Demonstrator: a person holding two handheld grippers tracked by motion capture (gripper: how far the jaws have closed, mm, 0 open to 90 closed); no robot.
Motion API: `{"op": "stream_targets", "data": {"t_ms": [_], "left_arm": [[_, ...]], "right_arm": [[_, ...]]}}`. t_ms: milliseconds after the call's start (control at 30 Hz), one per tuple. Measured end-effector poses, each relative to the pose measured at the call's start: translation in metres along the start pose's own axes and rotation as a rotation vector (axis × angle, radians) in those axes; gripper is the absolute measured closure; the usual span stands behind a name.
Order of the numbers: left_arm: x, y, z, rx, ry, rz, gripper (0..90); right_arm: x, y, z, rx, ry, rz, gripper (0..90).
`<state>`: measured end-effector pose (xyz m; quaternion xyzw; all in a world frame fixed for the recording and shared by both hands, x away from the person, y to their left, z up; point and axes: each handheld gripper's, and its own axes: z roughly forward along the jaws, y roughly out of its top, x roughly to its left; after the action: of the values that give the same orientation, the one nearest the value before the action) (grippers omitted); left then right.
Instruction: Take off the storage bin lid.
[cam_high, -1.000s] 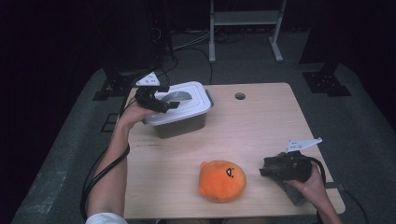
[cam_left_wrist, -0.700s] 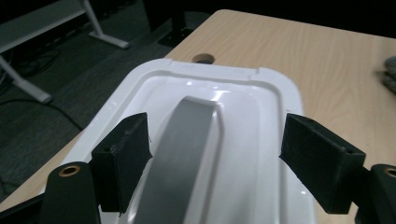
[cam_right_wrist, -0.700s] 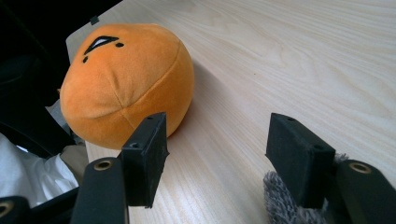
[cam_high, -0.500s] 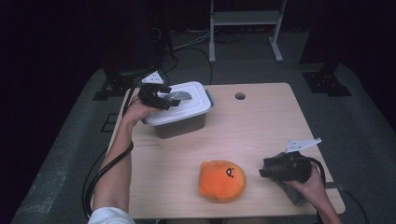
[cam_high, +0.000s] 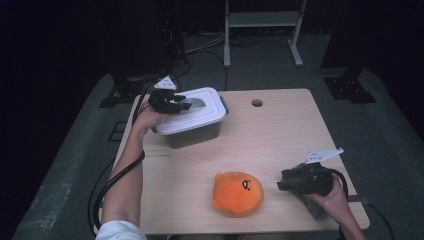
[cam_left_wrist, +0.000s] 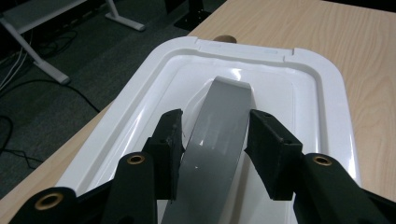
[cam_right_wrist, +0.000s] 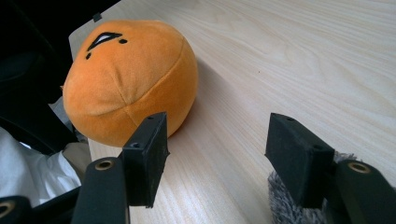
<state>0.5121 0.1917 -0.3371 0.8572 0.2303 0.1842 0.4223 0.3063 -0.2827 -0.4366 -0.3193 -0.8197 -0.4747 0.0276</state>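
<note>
Since a second ago, our left claw (cam_high: 184, 103) has drawn its jaws in around the grey arched handle (cam_high: 195, 103) on the white plastic lid (cam_high: 200, 112) of the dark storage box (cam_high: 192, 137); its jaws have just been closing, with the handle between them. Our right claw (cam_high: 281, 182) has kept its place beside the toy.

From the high view, we see a pale wooden bench (cam_high: 280, 135) with a small round hole (cam_high: 257, 103) near its far edge, standing on grey floor (cam_high: 70, 165) in a dark room. A white metal frame (cam_high: 262, 20) stands behind it, with cables trailing on the floor. The lidded box sits at the bench's far left corner. A round orange plush toy with a black stitched face (cam_high: 237, 194) lies near the front edge, just left of our right claw, apart from it.

In the left gripper view, the lid is glossy white with a raised rim and a sunken middle. The grey handle (cam_left_wrist: 219, 135) arches up from that hollow, smooth and shiny. Our left claw (cam_left_wrist: 215, 149) has both black pads against the handle's sides, pinching it.

In the right gripper view, our right claw (cam_right_wrist: 219, 154) stands spread over bare wood grain, nothing between its jaws. The orange plush (cam_right_wrist: 130, 79) rests just beyond the left jaw.
</note>
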Motion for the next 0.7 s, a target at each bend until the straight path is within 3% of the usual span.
{"op": "stream_targets", "data": {"t_ms": [233, 400, 700], "left_arm": [[-0.002, 0.002, -0.001, 0.015, -0.017, 0.016, 59.3], [-0.006, 0.003, -0.002, 0.013, -0.065, 0.024, 64.4], [-0.015, 0.005, -0.001, 0.02, -0.06, 0.034, 66.6]], "right_arm": [[0.001, 0.0, 0.001, 0.004, 0.003, -0.004, 38.0], [0.001, 0.0, 0.001, 0.005, 0.006, -0.004, 38.0], [0.002, 0.001, 0.001, 0.003, 0.006, -0.007, 38.0]]}}
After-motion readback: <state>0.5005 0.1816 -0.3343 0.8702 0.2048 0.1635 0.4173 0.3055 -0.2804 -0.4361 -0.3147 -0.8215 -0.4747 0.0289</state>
